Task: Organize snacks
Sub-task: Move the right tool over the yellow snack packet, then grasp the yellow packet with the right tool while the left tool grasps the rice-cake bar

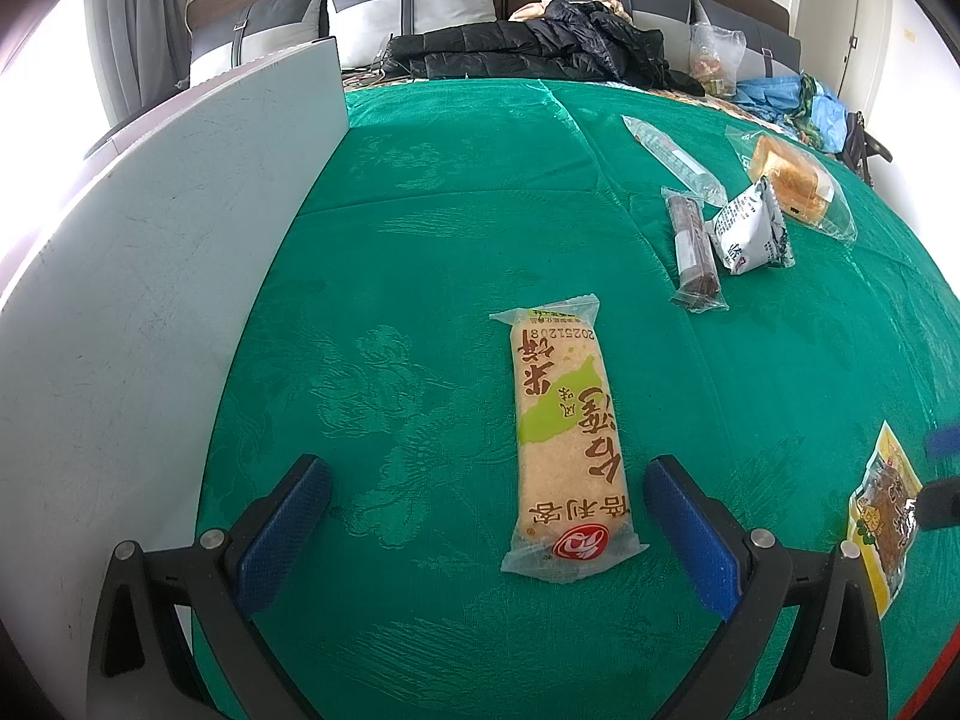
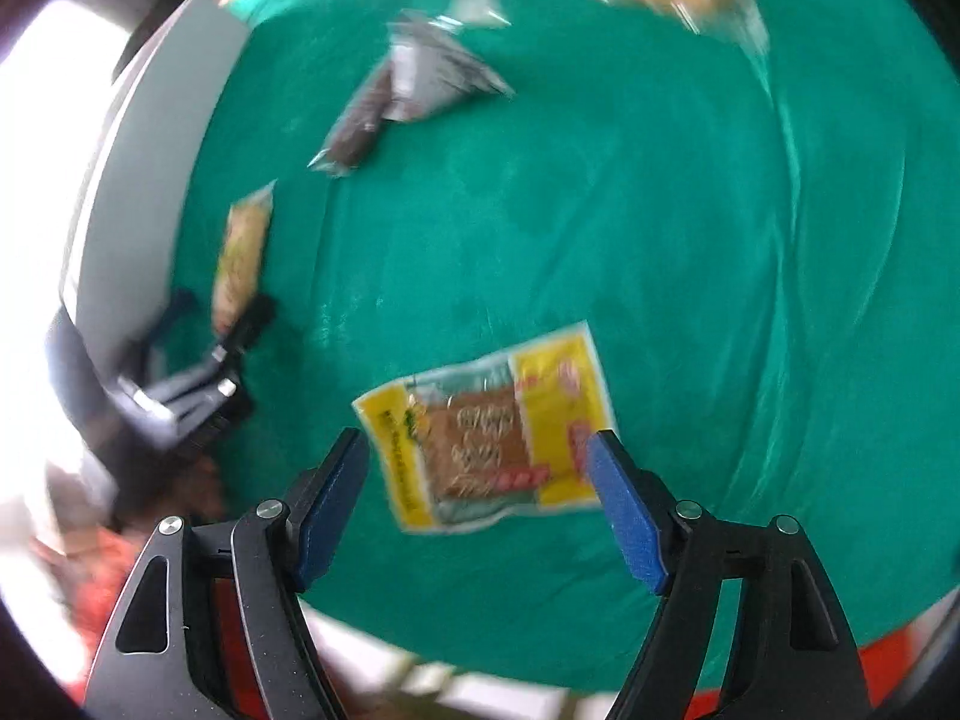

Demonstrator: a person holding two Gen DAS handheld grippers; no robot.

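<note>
A long rice-cracker packet (image 1: pixel 567 438) with a green patch lies on the green cloth (image 1: pixel 420 240), between the tips of my open left gripper (image 1: pixel 486 474), nearer the right finger. It also shows blurred in the right wrist view (image 2: pixel 240 264). A yellow snack packet (image 2: pixel 486 429) lies flat between the tips of my open right gripper (image 2: pixel 480 462); it also shows at the right edge of the left wrist view (image 1: pixel 885 516). Neither gripper holds anything. The left gripper (image 2: pixel 198 330) shows at left in the right wrist view.
A white panel (image 1: pixel 150 300) stands along the cloth's left side. At the far right lie a dark bar (image 1: pixel 693 249), a white pouch (image 1: pixel 753 228), a clear long packet (image 1: pixel 672 159) and wrapped bread (image 1: pixel 792 180). Black jacket (image 1: pixel 540 48) and pillows lie behind.
</note>
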